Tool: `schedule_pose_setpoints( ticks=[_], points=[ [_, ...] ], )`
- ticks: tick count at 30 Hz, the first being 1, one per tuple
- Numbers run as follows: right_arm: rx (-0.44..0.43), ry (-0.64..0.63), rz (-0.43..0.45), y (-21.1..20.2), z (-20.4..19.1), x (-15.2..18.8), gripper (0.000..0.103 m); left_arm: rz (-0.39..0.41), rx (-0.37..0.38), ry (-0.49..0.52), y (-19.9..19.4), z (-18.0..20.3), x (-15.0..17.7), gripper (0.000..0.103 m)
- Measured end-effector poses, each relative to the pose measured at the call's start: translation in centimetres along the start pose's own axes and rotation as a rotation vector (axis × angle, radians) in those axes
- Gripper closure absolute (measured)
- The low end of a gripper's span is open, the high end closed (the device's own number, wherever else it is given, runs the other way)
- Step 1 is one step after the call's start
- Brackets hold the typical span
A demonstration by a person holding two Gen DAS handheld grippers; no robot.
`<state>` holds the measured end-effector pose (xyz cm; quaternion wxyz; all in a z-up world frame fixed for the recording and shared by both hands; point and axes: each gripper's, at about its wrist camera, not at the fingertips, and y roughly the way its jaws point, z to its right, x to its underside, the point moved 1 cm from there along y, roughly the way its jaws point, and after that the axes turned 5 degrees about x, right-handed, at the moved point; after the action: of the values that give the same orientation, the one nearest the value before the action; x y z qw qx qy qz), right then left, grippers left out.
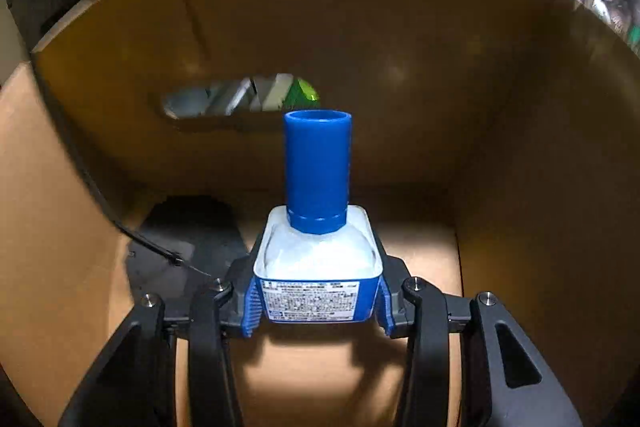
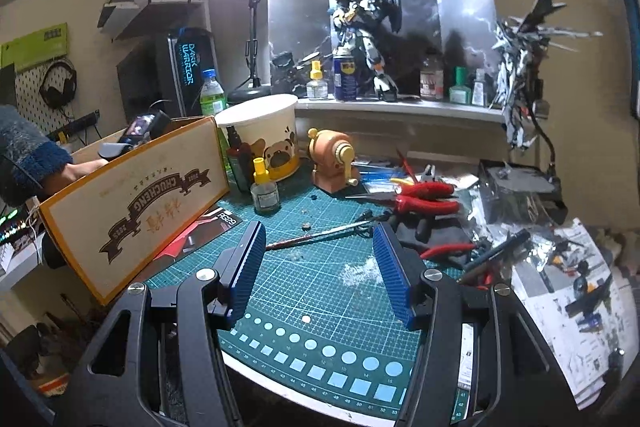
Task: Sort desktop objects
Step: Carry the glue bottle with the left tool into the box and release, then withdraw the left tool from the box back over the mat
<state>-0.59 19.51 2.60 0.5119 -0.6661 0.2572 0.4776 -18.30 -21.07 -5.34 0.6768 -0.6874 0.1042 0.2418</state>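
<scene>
The left gripper [image 1: 318, 301] clamped a blue-capped bottle [image 1: 317, 227] inside the cardboard box [image 1: 500, 107], seemingly above its floor. The right gripper [image 2: 318, 273] hung wide open and empty beside that box [image 2: 132, 203].

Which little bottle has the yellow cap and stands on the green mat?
The small glass bottle beside the cardboard box. The other yellow-capped bottle stands up on the shelf.

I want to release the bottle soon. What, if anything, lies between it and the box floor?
Nothing visible directly under it. The left gripper holds the blue-capped bottle inside the cardboard box, over bare floor. A black object with a cable lies on the floor to its left, apart from the bottle.
</scene>
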Motion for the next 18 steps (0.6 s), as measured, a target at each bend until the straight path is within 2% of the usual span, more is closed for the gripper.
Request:
schedule_pose_setpoints(
  ticks=[2,5,12,14,16,18],
  points=[
    [-0.003,-0.001,-0.007,0.3,-0.2,0.0,0.050,-0.016,0.013,-0.002,0.6,0.1,0.2,0.059],
    [-0.004,-0.004,-0.023,1.0,-0.4,0.3,0.050,0.004,0.022,0.008,0.4,0.2,0.2,0.059],
    [-0.024,-0.007,-0.040,2.0,-1.1,0.6,0.050,-0.017,-0.008,-0.029,0.3,-0.1,0.1,0.057],
    [-0.026,-0.008,-0.042,2.2,-1.2,0.6,0.050,-0.030,-0.019,-0.045,0.1,-0.2,0.1,0.052],
    [-0.029,-0.010,-0.044,2.3,-1.3,0.6,0.050,-0.046,-0.030,-0.063,-0.2,-0.2,0.3,0.035],
    [-0.028,-0.007,-0.042,2.2,-1.3,0.6,0.050,-0.064,-0.031,-0.082,-0.2,-0.5,0.3,0.031]
  ],
)
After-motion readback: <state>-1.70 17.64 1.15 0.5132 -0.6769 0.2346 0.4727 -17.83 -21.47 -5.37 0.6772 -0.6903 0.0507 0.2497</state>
